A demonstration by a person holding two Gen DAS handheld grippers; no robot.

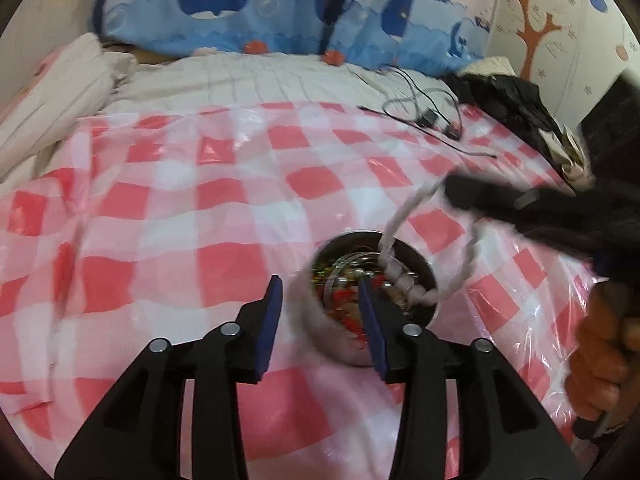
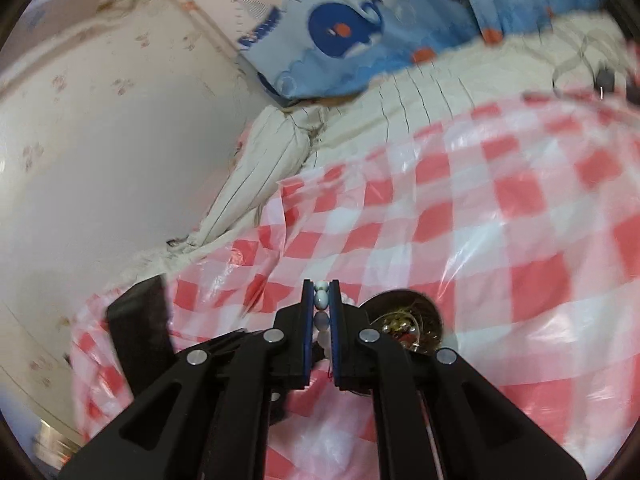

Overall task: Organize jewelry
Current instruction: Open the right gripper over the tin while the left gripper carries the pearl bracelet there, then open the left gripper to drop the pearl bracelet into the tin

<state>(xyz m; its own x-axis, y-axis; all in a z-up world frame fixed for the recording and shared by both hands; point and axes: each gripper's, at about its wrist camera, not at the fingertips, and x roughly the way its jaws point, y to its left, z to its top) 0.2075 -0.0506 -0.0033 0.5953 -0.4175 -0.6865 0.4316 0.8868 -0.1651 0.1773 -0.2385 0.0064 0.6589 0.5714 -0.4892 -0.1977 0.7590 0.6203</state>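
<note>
Two grippers work over the bed, and the matter turns on how the pale bead strand lies between the tin and the right-hand tool. Starting at the left, the left gripper [image 1: 320,312] hangs low over the checked plastic sheet [image 1: 168,208] with its jaws released and nothing between them; its right finger crosses the near rim of the round metal tin [image 1: 320,320], so this gripper is the one nearer the tin. Inside the tin lies a heap of mixed jewelry [image 1: 344,280], coloured beads and a bangle, too tangled to sort by eye. Out of that heap rises the white bead strand [image 1: 404,216], its long axis running up and to the right, away from the left jaws and toward the right gripper [image 2: 321,300]. That gripper sits higher and to the right of the tin, jaws clenched on the strand, with pale oval beads stacked in the narrow slot between them in the wrist view. One end of the loop is coiled in the tin. I judge that lowering the right hand toward the tin would settle the rest inside.
</note>
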